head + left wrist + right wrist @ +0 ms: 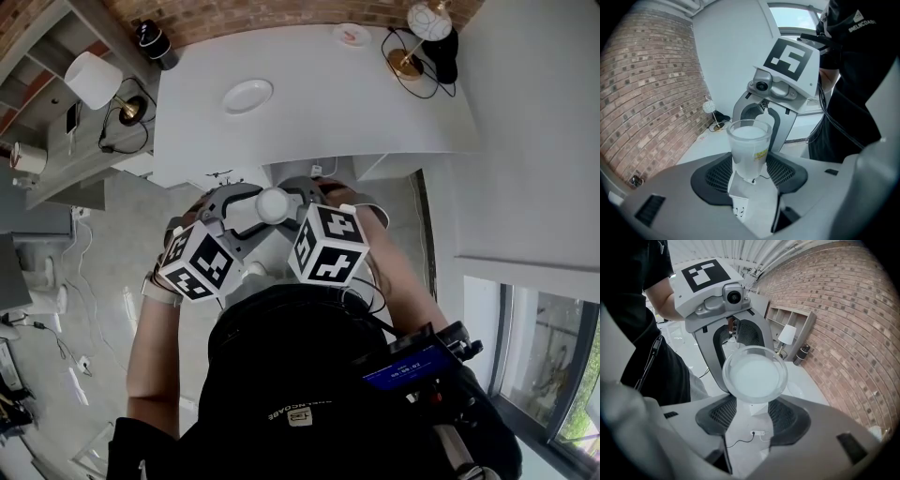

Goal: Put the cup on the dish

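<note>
A white table (309,103) stands against a brick wall (281,11) at the far side of a room with a grey concrete floor (103,281). At the far left, a shelf unit (66,164) carries a lamp with a white shade (91,80). Left of the table's middle lies the white dish (247,96). Farther right, close to the wall, sits a smaller saucer (351,35). At the table's far right corner is a globe lamp (427,21) with a brass foot and a looped black cord.

Near the person, off the table's near edge and above the floor, the two tools meet nose to nose. The left claw (750,176) pinches the cup (749,147) low down, with its black pads against either side of the base. The cup is a frosted, translucent tumbler with a small yellow label. It is held upright with its mouth up, well apart from the dish.

The right claw (753,411) faces it from the right, and its jaws stand close on either side of the same cup. The wide rim covers the spot where its pads would meet the wall, so I cannot tell whether it grips.

The left marker cube (197,261) and the right marker cube (328,244) sit just in front of the person's black top (281,375). A window (553,375) shows at the near right.
</note>
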The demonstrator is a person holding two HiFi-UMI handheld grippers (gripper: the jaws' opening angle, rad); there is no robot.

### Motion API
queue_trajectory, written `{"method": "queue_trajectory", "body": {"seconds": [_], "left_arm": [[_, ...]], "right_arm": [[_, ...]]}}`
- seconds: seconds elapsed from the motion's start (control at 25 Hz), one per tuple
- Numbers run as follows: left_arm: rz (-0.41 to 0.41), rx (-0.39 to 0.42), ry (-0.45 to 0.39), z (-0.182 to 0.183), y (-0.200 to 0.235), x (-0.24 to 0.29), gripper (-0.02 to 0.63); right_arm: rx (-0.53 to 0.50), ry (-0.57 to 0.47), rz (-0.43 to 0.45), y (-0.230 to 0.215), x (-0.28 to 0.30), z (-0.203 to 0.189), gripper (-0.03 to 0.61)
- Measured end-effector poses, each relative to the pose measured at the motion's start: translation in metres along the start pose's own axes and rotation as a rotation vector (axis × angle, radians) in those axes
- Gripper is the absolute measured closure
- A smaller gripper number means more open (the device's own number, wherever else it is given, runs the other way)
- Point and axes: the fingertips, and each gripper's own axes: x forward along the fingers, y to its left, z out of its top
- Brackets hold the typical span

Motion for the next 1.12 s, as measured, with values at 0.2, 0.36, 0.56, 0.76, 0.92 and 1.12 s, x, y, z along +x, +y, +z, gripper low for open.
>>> {"method": "queue_trajectory", "body": {"seconds": [0.2,0.36,0.56,0.76,0.92,1.12], "left_arm": [[0.025,-0.029,0.004,0.002,-0.003,0.008,0.382],[0.032,-0.042,-0.001,0.002,-0.001,0.01,0.382],[0.032,-0.042,-0.007,-0.004,0.01,0.011,0.382],[0.007,-0.047,-0.022,-0.017,0.029,0.013,0.382],[-0.013,-0.042,-0.033,-0.028,0.056,0.014,0.382],[-0.049,-0.034,-0.042,-0.045,0.093,0.016,0.382]], "right_arm": [[-0.029,0.009,0.019,0.0,-0.001,-0.01,0.365],[-0.038,0.009,0.021,-0.002,0.0,-0.01,0.365],[-0.037,0.021,0.019,-0.011,0.008,-0.007,0.365],[-0.02,0.042,0.025,-0.025,0.025,0.0,0.365],[-0.002,0.055,0.02,-0.047,0.041,0.009,0.365],[0.033,0.073,0.022,-0.077,0.065,0.023,0.365]]}}
